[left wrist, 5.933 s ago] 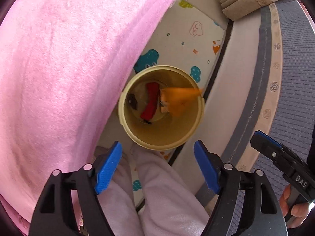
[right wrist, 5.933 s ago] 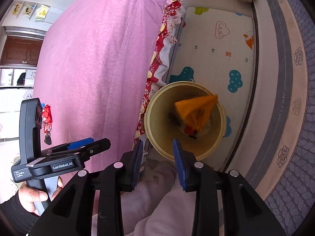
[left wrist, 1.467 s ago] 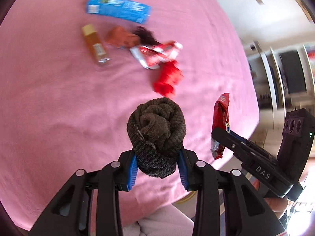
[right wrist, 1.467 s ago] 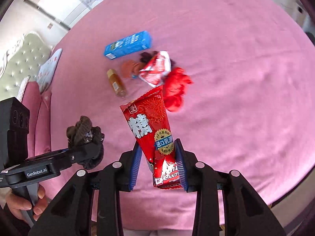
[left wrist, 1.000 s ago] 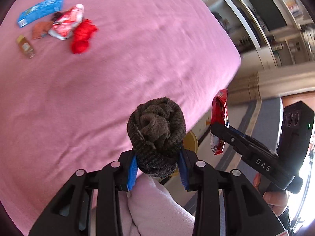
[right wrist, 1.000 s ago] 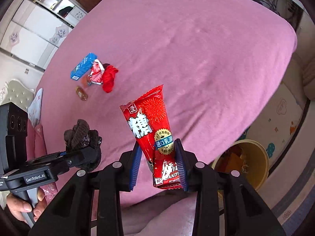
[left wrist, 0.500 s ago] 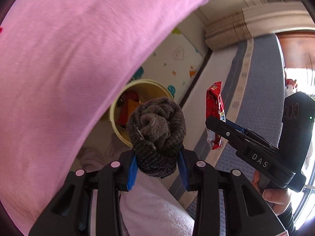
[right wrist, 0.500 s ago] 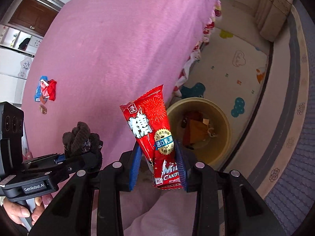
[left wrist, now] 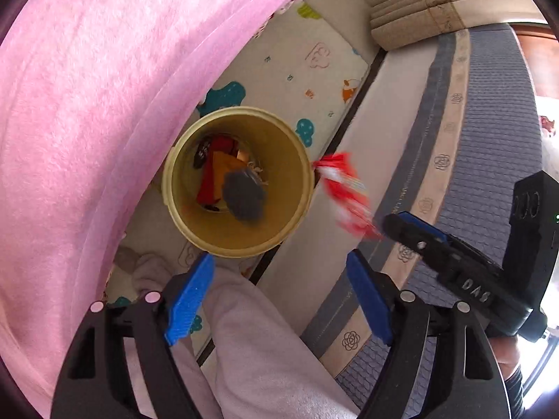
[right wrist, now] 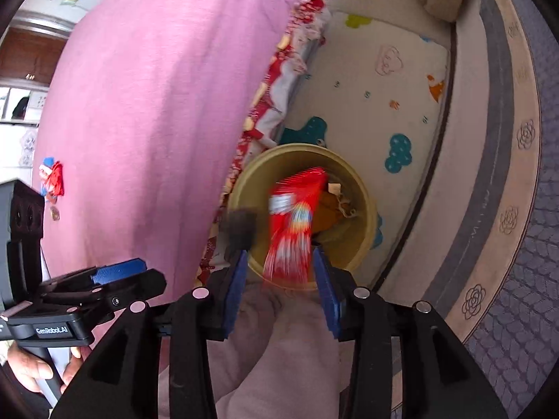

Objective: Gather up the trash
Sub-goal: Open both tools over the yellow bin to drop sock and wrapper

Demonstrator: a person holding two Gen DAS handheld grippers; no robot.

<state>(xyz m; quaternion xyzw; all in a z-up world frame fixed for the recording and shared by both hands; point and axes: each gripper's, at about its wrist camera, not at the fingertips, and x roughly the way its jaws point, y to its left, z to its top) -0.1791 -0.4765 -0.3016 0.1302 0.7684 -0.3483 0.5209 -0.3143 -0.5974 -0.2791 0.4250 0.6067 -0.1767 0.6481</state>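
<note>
A yellow bin (left wrist: 297,188) stands on the floor beside the bed; it also shows in the right wrist view (right wrist: 363,209). It holds red and orange trash. My left gripper (left wrist: 279,296) is open above it, and the dark rolled sock (left wrist: 242,193) is falling, blurred, over the bin's mouth. My right gripper (right wrist: 279,289) is open, and the red candy wrapper (right wrist: 293,230) is dropping, blurred, between its pads towards the bin. The wrapper (left wrist: 344,192) shows beside the bin's rim in the left wrist view. The sock (right wrist: 241,227) shows at the bin's left rim.
The pink bedspread (left wrist: 87,104) fills the left side. A patterned play mat (right wrist: 377,104) and a grey rug (left wrist: 489,122) cover the floor. More trash (right wrist: 52,178) lies far off on the bed. My pink-clad leg (left wrist: 265,349) is below the grippers.
Both grippers have opened. The sock and the red wrapper have left the pads and are falling towards the bin. The bin now sits more centred under the grippers.
</note>
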